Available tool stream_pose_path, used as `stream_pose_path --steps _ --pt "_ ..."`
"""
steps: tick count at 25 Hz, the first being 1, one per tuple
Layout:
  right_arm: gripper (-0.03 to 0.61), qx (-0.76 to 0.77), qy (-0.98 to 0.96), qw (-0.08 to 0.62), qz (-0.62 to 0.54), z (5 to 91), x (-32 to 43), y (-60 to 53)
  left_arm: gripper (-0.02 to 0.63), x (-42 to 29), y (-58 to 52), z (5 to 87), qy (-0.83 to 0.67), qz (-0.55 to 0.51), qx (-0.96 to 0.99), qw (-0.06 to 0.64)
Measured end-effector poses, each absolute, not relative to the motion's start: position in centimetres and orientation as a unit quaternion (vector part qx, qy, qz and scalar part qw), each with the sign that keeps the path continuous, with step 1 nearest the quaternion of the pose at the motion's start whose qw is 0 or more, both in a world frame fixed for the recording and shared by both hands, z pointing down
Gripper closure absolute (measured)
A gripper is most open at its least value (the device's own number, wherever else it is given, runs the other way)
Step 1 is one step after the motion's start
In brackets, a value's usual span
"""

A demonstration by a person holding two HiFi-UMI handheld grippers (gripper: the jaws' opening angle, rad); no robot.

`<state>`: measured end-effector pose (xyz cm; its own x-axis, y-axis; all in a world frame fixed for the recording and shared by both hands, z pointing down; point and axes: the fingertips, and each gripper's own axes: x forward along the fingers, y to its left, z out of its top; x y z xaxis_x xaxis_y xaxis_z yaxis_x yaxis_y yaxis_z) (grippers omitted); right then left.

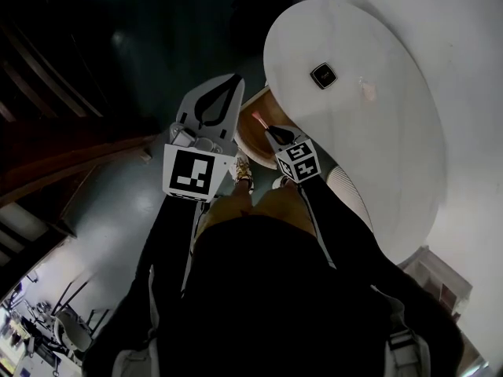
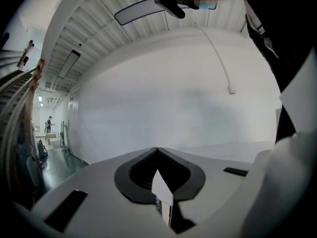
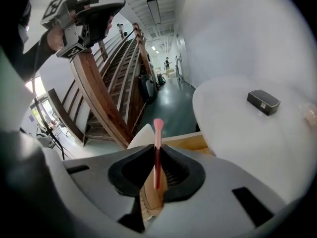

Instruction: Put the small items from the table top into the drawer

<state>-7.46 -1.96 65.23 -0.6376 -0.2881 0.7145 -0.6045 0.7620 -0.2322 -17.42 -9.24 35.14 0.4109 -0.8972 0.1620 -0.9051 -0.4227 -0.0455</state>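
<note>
My right gripper (image 1: 264, 126) (image 3: 157, 150) is shut on a slim pink stick (image 3: 158, 133) (image 1: 258, 117) whose pale pink tip pokes out past the jaws. It hangs over the open wooden drawer (image 1: 250, 141) (image 3: 197, 142) at the near edge of the white oval table (image 1: 377, 155) (image 3: 247, 138). On the table top lie a small dark box (image 1: 323, 75) (image 3: 263, 101) and a small pale pinkish item (image 1: 367, 90) (image 3: 311, 114). My left gripper (image 1: 234, 82) (image 2: 157, 149) is held off the table to the left, jaws shut with nothing between them; it faces a white wall.
A wooden staircase (image 3: 106, 90) rises on the left over a dark green floor (image 3: 173, 103). The person's shoes (image 1: 243, 171) stand just below the drawer. The left gripper (image 3: 91, 15) shows high up in the right gripper view.
</note>
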Motion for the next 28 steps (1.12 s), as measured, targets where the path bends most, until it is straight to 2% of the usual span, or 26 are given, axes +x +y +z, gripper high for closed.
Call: stream_pose_path --steps 2,4,5,19,23,28 --pt "0.512 0.250 -0.870 0.354 0.233 65.9 -7.6 -1.5 0.600 -17.5 -9.2 35.2 -0.536 0.081 0.840 0.025" --pt "0.404 0.243 -0.863 0.374 0.236 66.6 -7.5 -0.9 0.600 -17.4 -9.1 35.1 -0.535 0.080 0.841 0.023" --pt "0.396 0.240 -0.860 0.383 0.238 67.0 -7.3 -0.6 0.600 -17.3 -9.1 35.1 -0.534 0.079 0.841 0.022" --pt "0.394 0.257 -0.860 0.373 0.236 66.0 -6.0 -0.4 0.600 -16.6 -9.2 34.8 -0.523 0.071 0.849 0.018" --pt "0.394 0.263 -0.875 0.349 0.206 63.5 -6.6 -1.3 0.600 -16.4 -9.3 34.5 -0.519 0.071 0.852 0.012" --pt "0.394 0.306 -0.894 0.285 0.160 57.5 -6.7 -4.1 0.600 -15.5 -9.6 33.6 -0.507 0.074 0.859 -0.007"
